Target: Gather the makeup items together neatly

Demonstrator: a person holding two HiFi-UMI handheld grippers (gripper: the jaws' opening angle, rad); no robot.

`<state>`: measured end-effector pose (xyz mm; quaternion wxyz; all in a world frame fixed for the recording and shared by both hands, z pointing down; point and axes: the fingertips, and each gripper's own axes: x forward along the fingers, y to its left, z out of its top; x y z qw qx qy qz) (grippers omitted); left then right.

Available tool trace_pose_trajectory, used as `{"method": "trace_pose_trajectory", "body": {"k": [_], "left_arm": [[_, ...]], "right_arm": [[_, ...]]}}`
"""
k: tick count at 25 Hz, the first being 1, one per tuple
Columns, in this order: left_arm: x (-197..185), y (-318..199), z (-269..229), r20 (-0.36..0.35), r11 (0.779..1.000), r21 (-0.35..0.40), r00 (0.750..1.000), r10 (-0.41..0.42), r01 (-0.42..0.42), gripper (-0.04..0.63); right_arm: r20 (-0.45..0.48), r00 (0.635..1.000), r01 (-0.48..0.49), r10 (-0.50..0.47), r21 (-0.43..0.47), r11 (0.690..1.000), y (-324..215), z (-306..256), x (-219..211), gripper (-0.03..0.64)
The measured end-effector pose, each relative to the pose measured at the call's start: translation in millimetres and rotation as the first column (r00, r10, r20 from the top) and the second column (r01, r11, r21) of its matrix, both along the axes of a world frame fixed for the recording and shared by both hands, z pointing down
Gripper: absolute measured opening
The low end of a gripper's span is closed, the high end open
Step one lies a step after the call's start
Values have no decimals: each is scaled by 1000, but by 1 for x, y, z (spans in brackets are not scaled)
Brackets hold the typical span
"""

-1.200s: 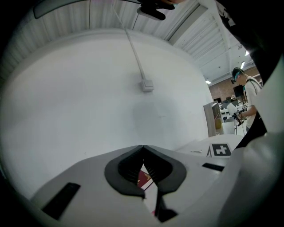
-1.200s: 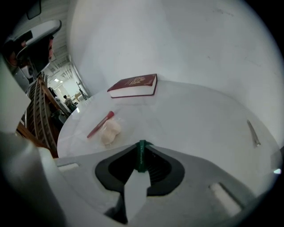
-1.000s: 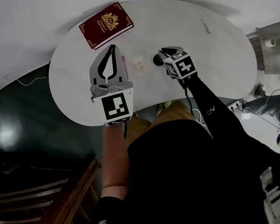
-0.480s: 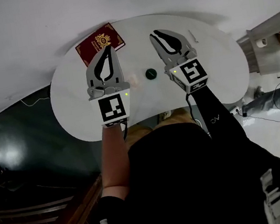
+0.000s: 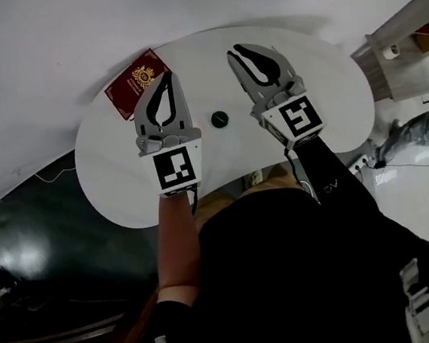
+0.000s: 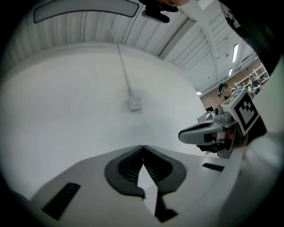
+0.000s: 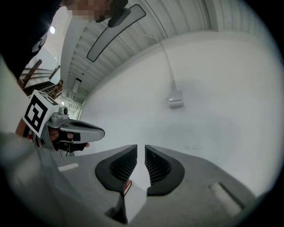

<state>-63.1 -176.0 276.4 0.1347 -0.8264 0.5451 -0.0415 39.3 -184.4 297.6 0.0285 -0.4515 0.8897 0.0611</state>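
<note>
Lifting off the tabletop (image 5: 323, 91), both claws now point level. The left claw (image 5: 167, 74) is pinched shut and empty; the right claw (image 5: 236, 49) shows a narrow, empty gap. Between and beneath them sits the released dark round makeup pot (image 5: 219, 118), so gathering seems paused.

Both arms stretch forward side by side, pointing level and away from the body. The left tongs (image 5: 167, 75) are closed tip to tip with nothing between them. The right tongs (image 5: 237, 49) stand a narrow slit apart, also holding nothing.
</note>
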Motion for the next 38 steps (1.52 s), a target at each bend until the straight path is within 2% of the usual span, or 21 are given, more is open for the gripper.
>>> {"method": "trace_pose_trajectory", "body": {"k": [3, 7, 12, 17, 23, 25, 28, 30, 33, 35, 37, 38], "left_arm": [[19, -5, -1, -31, 999, 8, 999, 41, -40, 9], [48, -11, 6, -32, 996, -12, 995, 91, -91, 9], [91, -17, 5, -48, 985, 3, 984, 174, -174, 9], [123, -19, 10, -45, 974, -8, 973, 227, -228, 9], [142, -24, 10, -54, 970, -25, 969, 242, -243, 9], [151, -26, 6, -70, 966, -26, 964, 257, -259, 9], [158, -31, 4, -52, 962, -12, 961, 271, -272, 9], [157, -35, 7, -62, 965, -27, 964, 259, -261, 9], [155, -37, 18, -69, 965, -63, 966, 249, -254, 9], [154, -37, 28, -17, 962, -82, 966, 259, -259, 9], [152, -39, 37, 90, 960, -91, 957, 275, -267, 9], [150, -40, 40, 120, 960, -96, 954, 274, -264, 9]], "right_arm": [[14, 999, -31, 31, -6, 1000, 1, -7, 17, 40], [1, 994, -108, 108, -7, 994, 1, -1, 54, 40], [-35, 978, -206, 206, -6, 979, 5, 9, 104, 40], [-13, 960, -281, 281, -33, 959, 8, 11, 144, 40], [-8, 959, -285, 285, -61, 957, 0, 21, 159, 40], [-42, 959, -284, 281, -106, 953, -10, 39, 167, 40], [-82, 960, -281, 270, -194, 940, -35, 74, 180, 45], [-112, 963, -267, 245, -270, 925, -54, 102, 182, 64], [-198, 962, -255, 188, -410, 876, -75, 160, 186, 83], [-257, 956, -255, 142, -485, 837, -85, 197, 186, 89], [-306, 947, -257, 97, -540, 801, -92, 227, 184, 91], [-323, 943, -259, 80, -561, 786, -95, 240, 183, 91]]}}
